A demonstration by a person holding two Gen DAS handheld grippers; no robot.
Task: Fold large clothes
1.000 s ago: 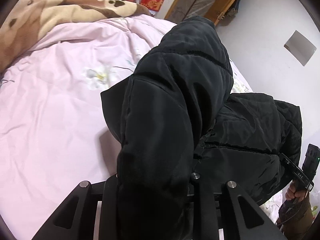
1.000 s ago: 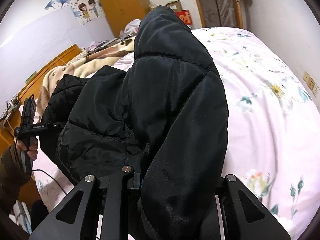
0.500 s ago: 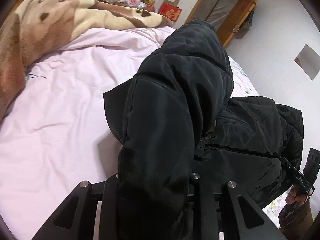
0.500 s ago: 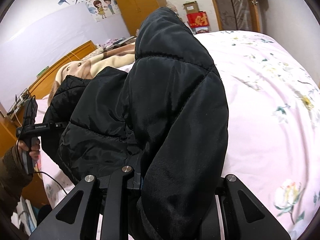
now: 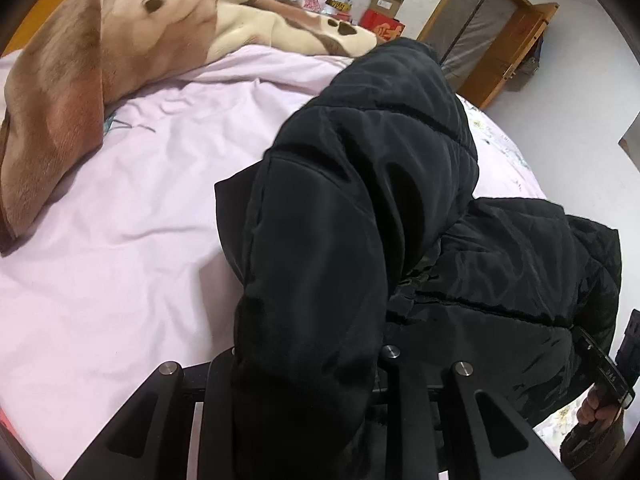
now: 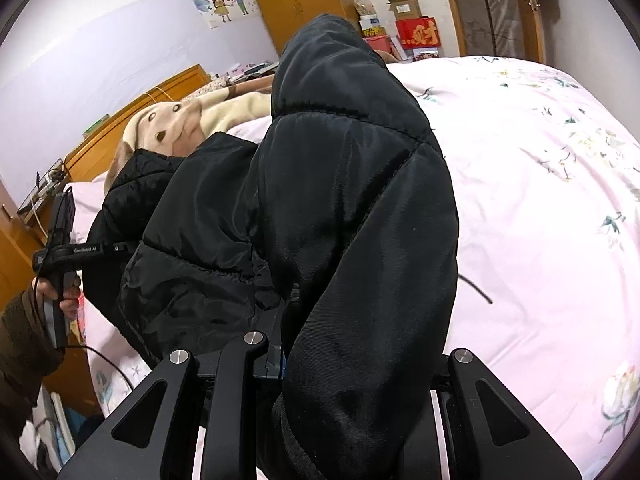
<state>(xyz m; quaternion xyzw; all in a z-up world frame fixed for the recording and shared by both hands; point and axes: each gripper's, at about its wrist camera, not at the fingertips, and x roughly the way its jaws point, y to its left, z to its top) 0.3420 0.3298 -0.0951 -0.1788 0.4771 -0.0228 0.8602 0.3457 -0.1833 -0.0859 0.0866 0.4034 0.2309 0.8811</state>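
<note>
Swung across the bed [image 5: 120,240] toward the brown blanket [image 5: 80,60], more of it showing than before.
Black padded jacket [image 5: 360,200] clenched by both grippers' fingers above the bed; left gripper [image 5: 304,360], right gripper [image 6: 352,360]; fingertips buried in fabric; wall sticker [image 6: 224,0] only in right view.

Soft, even indoor light; both views are sharp but bend strongly toward dark vignetted corners. The black jacket [image 5: 360,220] swallows detail at frame centre.
</note>
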